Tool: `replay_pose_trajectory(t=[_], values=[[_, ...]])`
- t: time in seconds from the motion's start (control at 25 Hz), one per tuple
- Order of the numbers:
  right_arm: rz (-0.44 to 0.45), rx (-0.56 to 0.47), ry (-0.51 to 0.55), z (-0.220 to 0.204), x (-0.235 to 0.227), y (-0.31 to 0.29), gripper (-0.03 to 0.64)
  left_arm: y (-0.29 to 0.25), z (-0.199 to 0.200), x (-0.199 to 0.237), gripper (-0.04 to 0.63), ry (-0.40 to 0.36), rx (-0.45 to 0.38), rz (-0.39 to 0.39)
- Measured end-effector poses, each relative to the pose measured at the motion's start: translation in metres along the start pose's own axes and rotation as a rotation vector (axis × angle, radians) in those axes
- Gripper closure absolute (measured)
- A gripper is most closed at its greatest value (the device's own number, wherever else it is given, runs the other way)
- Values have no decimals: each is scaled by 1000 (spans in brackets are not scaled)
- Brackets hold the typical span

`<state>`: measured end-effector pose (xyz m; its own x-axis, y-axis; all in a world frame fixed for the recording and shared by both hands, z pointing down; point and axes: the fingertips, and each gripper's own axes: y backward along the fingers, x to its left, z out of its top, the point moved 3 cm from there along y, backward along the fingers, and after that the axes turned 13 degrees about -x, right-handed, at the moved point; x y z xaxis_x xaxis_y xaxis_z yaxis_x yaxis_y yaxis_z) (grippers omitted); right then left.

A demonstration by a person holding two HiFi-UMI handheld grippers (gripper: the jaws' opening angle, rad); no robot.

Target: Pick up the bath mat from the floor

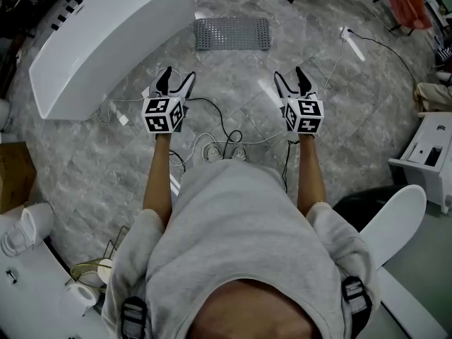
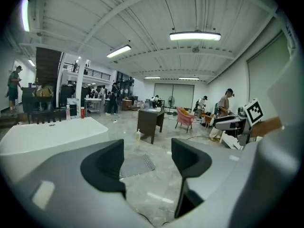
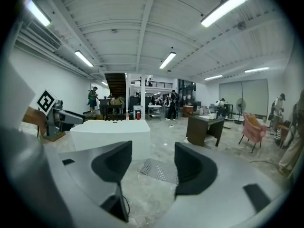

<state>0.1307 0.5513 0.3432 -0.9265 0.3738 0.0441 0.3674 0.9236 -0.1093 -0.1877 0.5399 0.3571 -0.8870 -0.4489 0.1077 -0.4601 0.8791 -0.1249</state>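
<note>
A grey perforated bath mat [image 1: 232, 33] lies flat on the marble floor, just right of a white bathtub [image 1: 106, 41]. I hold both grippers level in front of my chest, well short of the mat. My left gripper [image 1: 174, 82] is open with nothing between its jaws, and the bath mat [image 2: 135, 165] shows in the gap between them. My right gripper [image 1: 293, 82] is also open and empty. The bath mat [image 3: 161, 170] appears between its jaws beside the bathtub [image 3: 111, 134].
White and black cables [image 1: 219, 143] trail over the floor near my feet. A power strip [image 1: 351, 42] lies at the right. A white cabinet [image 1: 427, 154] stands at the right edge, a dark table [image 2: 150, 120] and a pink chair [image 2: 185, 118] further off. Several people stand in the hall.
</note>
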Motion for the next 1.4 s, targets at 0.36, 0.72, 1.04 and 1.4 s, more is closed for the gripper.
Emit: replay_pose_trajectory(t=[0.36, 0.72, 1.04, 1.4], values=[[12, 19, 29, -6, -20, 7, 359, -5, -11, -21, 295, -15, 28, 15], [22, 27, 23, -17, -37, 3, 359, -14, -21, -34, 295, -19, 47, 35], [21, 32, 7, -25, -48, -24, 359, -38, -26, -18, 295, -10, 55, 48], [-6, 55, 17, -33, -71, -77, 359, -102, -35, 8, 296, 7, 55, 17]])
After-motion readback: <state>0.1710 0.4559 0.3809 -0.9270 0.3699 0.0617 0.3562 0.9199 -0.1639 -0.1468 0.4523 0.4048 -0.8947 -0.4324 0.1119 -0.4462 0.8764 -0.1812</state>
